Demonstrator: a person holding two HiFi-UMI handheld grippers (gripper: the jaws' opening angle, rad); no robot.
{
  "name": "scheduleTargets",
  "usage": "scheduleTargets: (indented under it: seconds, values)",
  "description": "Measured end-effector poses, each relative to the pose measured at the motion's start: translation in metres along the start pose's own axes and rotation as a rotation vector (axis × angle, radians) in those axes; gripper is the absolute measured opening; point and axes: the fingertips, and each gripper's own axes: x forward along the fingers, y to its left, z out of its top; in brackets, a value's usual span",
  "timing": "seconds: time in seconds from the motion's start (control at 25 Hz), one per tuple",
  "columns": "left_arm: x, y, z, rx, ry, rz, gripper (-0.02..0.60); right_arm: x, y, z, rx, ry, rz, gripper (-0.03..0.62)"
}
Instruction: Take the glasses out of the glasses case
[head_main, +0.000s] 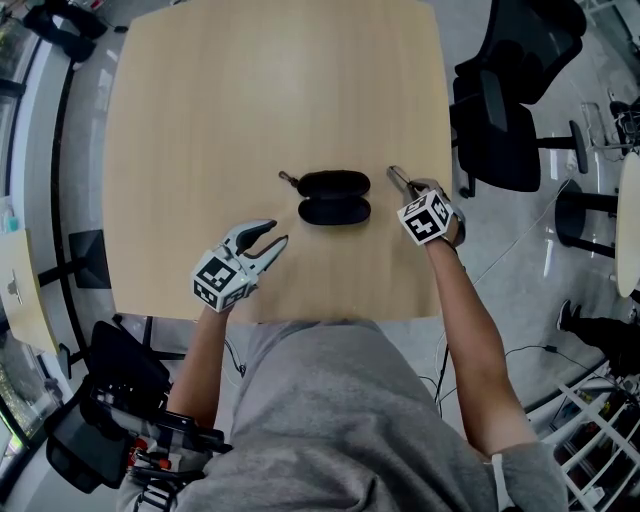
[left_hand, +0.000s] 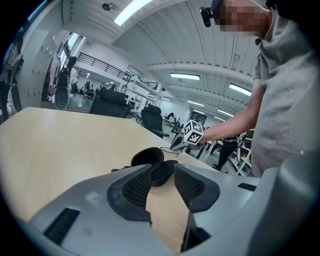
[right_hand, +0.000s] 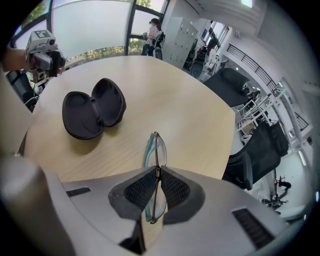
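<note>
Since the glasses case (head_main: 335, 197) is lying open and empty in the middle of the table (head_main: 200, 120), both dark shells facing up, the main part of the job is looking done. The glasses (right_hand: 156, 150) are sitting in the right gripper (right_hand: 156, 175), off to the right of the case and clear of it. Its jaws are squeezing narrow on the thin frame, seemingly at the bridge (a sensible spot, I'd say, since it is keeping the pads off the lenses and stopping the frame from swinging). That gripper is pointing steeply down, holding the glasses edge-on over bare wood, which I am reading as getting ready to lay them down. Whether they are touching the table I cannot tell. The left gripper (head_main: 277, 233) is hovering at the near left of the case, jaws standing wide with nothing between them. It is aiming at the case without touching it, probably parked close so it can steady the case if that is needed.
</note>
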Motion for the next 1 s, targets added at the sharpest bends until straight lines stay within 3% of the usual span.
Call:
scheduleTargets:
  seconds: [0.28,0.44,0.64,0.8,0.92,0.96,1.0]
  values:
    - [-0.001,-0.002,-0.001,0.006,-0.004,-0.007,0.141,0.001,0.010,-0.004,-0.008,0.023,0.063,0.035]
    - [-0.006,-0.006,0.000,0.014,-0.007,-0.011,0.141,-0.007,0.017,-0.005,0.004,0.040,0.089,0.134]
    - [-0.013,-0.019,0.000,0.029,-0.014,-0.013,0.141,-0.027,0.021,-0.009,0.018,0.019,0.079,0.155]
    - [-0.022,-0.034,0.005,0.062,-0.024,-0.014,0.141,-0.060,0.016,-0.002,0.042,-0.058,0.019,0.155]
    - [-0.025,-0.047,0.014,0.073,-0.049,-0.013,0.141,-0.100,0.015,0.011,0.094,-0.180,-0.005,0.150]
    - [-0.026,-0.053,0.018,0.074,-0.063,-0.012,0.141,-0.117,0.018,0.018,0.124,-0.240,0.007,0.111]
    - [-0.029,-0.059,0.023,0.075,-0.081,-0.009,0.141,-0.137,0.022,0.025,0.160,-0.308,0.029,0.029]
